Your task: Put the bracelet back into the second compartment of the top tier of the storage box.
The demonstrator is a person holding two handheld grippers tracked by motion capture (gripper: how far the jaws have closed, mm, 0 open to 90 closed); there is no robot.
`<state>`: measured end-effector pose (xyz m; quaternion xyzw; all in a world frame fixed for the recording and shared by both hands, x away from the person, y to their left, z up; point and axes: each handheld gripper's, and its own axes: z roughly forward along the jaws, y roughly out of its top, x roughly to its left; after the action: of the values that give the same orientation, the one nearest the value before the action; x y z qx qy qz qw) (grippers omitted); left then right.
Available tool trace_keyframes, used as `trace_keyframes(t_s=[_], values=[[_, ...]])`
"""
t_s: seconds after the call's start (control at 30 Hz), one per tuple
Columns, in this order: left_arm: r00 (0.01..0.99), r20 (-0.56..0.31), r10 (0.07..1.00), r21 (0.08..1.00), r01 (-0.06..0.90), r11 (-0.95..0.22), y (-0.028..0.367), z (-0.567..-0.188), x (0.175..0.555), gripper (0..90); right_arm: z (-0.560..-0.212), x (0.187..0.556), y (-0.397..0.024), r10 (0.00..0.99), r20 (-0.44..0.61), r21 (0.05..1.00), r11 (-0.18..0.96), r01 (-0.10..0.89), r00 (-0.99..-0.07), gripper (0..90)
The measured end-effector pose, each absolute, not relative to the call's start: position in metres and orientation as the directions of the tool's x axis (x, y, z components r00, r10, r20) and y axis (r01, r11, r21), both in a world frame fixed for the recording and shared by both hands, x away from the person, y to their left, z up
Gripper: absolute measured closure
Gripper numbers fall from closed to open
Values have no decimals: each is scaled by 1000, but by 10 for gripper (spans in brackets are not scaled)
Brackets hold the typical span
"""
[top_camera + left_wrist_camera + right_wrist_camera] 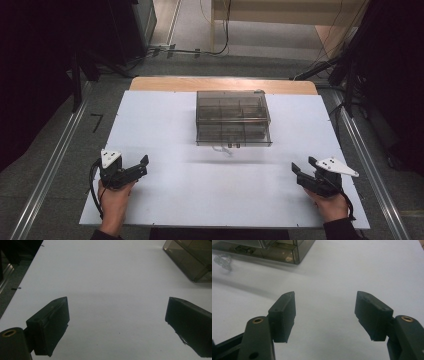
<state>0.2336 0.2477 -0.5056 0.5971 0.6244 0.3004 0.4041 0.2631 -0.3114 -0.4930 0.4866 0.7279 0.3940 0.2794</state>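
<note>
A smoky clear plastic box [233, 119] with inner compartments stands at the middle of the white table [165, 190]. Its corner shows at the top right of the left gripper view [192, 257] and its front at the top left of the right gripper view [274, 248]. A small clear item [221, 148] lies just in front of the box, seen too in the right gripper view [222, 261]. My left gripper [141, 165] rests near the front left, open and empty [117, 315]. My right gripper [301, 169] rests near the front right, open and empty [325, 310].
The white sheet covers a wooden table whose far edge [220, 83] shows behind the box. Metal rails [50, 170] run along both sides on the grey floor. Cables [200, 50] lie on the floor beyond the table.
</note>
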Motion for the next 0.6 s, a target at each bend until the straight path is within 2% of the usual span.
trace_keyframes(t_s=[0.6], values=[[36, -146, 989, 859, 500, 109, 247, -506, 233, 57, -493, 264, -299, 914, -40, 845, 246, 474, -404, 311]])
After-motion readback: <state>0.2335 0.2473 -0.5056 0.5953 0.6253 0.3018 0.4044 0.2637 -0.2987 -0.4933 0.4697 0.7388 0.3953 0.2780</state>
